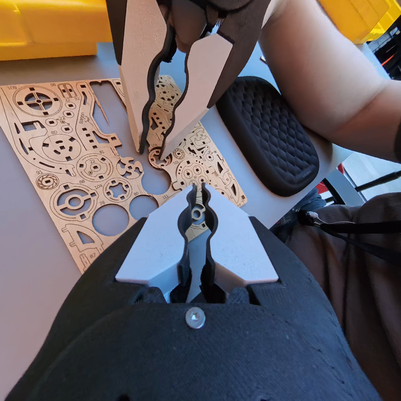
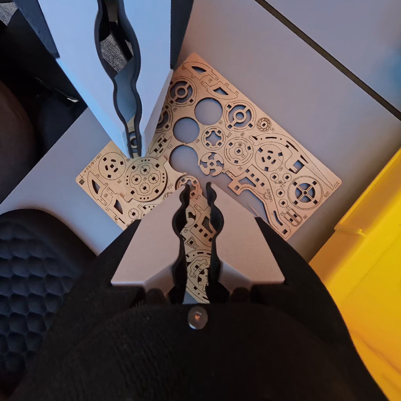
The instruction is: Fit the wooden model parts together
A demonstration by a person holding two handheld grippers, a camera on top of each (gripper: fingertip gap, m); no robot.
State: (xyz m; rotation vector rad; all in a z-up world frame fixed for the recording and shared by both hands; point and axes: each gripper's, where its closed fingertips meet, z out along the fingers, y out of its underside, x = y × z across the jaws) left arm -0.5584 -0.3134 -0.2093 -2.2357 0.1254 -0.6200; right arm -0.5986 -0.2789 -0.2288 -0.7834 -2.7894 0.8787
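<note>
A laser-cut wooden parts sheet (image 1: 65,152) lies flat on the grey table; it also shows in the right wrist view (image 2: 260,152). Several round holes in it are empty. A small wooden ring part (image 1: 154,161) sits at the edge of a cut-out, also seen in the right wrist view (image 2: 192,181). My right gripper (image 1: 151,154) is slightly open, tips down on the sheet (image 2: 198,185), one fingertip in the ring. My left gripper (image 1: 199,186) is nearly shut, with its tips on the sheet's near part (image 2: 135,154); it holds nothing that I can see.
A four-lobed round part (image 1: 129,167) sits in the sheet beside the ring. A black quilted pad (image 1: 271,134) lies right of the sheet. A yellow bin (image 1: 43,28) stands behind it. A person's forearm (image 1: 325,76) reaches in from the right. The table edge (image 2: 325,54) runs nearby. About 6 cm separates my left fingertips from my right.
</note>
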